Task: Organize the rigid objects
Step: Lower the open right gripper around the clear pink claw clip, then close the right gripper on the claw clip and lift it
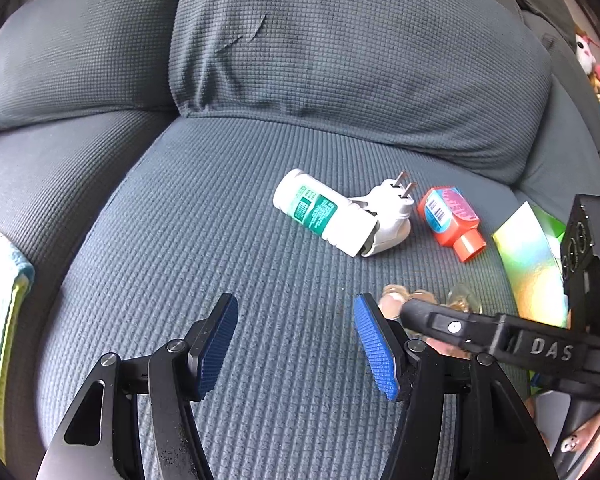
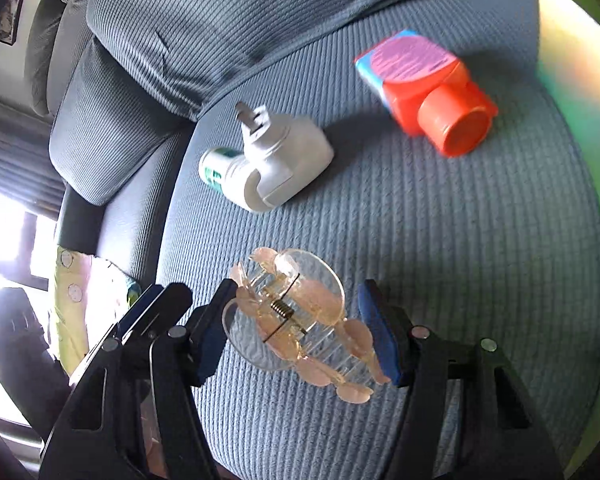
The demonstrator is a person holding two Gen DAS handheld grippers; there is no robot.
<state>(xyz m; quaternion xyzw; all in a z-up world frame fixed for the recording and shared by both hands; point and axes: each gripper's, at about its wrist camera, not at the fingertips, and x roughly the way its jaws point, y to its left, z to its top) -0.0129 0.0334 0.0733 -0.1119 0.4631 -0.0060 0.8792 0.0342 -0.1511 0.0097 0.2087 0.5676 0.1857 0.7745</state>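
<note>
right gripper (image 2: pixel 296 332) | jaws clamped on hair claw clip (image 2: pixel 296 316), low centre of frame over sofa seat (image 2: pixel 460 280); I judge it light, brittle, slick; hold the hinge body, spare the petals | left gripper (image 1: pixel 296 344) | jaws apart, empty

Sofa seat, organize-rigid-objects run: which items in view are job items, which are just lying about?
Job items:
- clear pink hair clip, between the right claw pads
- white plug-in unit with its white refill bottle
- orange bottle
- left claw, empty

Lying about:
- shiny iridescent sheet
- patterned cloth at the seat edge
- stuffed toys beyond the sofa
</note>
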